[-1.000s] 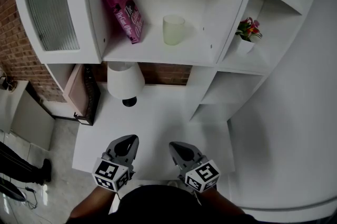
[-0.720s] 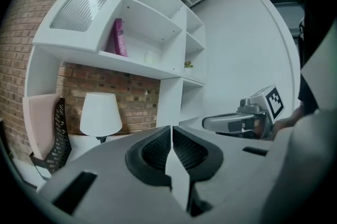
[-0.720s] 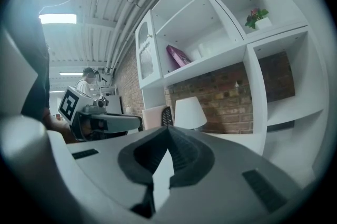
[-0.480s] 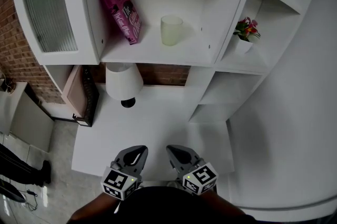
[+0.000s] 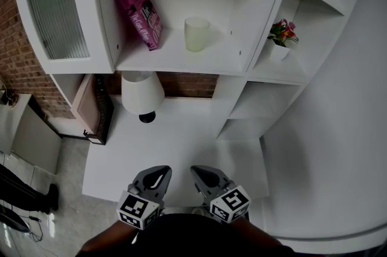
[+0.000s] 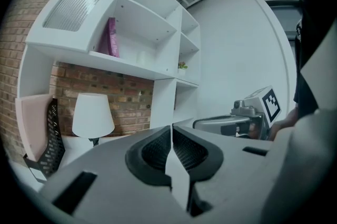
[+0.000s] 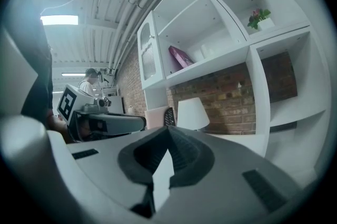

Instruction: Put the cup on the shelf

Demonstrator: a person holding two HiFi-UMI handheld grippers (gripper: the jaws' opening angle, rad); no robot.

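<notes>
Left gripper (image 5: 158, 173) and right gripper (image 5: 202, 172), both closed and empty, hang over the near edge of the counter (image 5: 181, 138); cup (image 5: 196, 34) stands well apart, up on the shelf (image 5: 172, 59).

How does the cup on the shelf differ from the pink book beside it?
The cup is pale and plain; the book is bright pink with print on its cover. The cup stands upright; the book leans at the compartment's left side. The cup is shorter than the book. Both sit in the same shelf compartment, apart.
</notes>
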